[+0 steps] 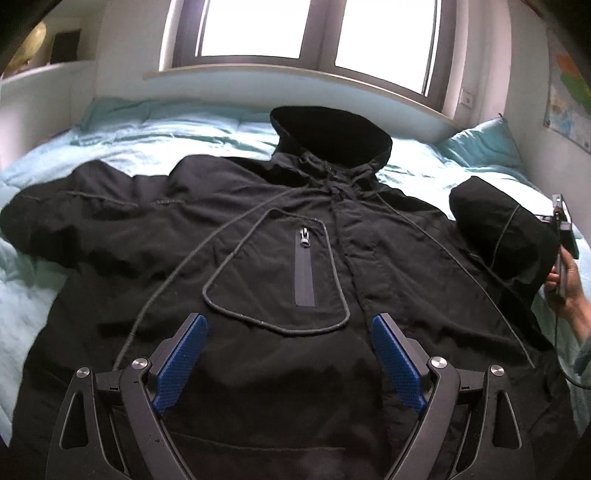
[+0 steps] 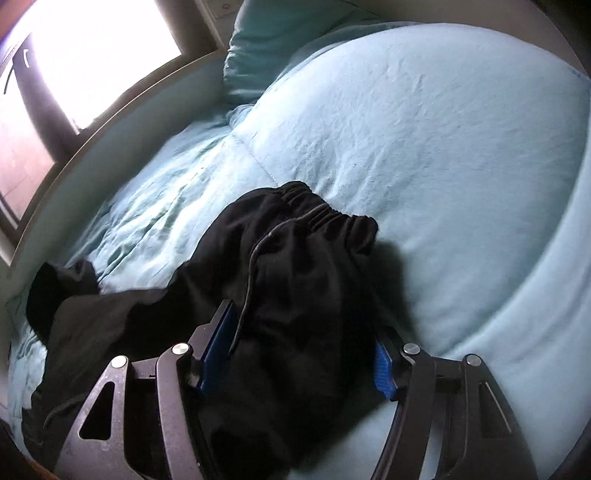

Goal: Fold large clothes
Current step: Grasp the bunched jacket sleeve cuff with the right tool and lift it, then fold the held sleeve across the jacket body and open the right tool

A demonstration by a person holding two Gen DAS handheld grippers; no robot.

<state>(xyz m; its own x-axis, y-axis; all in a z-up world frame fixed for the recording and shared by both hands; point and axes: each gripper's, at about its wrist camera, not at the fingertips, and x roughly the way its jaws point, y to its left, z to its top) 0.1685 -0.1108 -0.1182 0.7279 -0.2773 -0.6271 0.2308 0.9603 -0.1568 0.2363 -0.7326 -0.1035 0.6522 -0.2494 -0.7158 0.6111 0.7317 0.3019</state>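
— Where's your left gripper point(image 1: 288, 325) right now?

— Tilted downward, its jaws spread wide, blue pads point(image 1: 181, 360) facing each other with nothing pinched between them.

— And the right gripper point(image 2: 303, 332)?

— Angled down too, jaws about half open, with black fabric bunched between the pads; whether they press on it I can't tell. My right hand point(image 1: 565, 284) shows at the edge of the left view, wrapped around its handle.

It was a bedroom in a home. A bed point(image 1: 122, 129) with a light blue cover stood under a window point(image 1: 314, 29). A pillow point(image 1: 484, 144) lay there.
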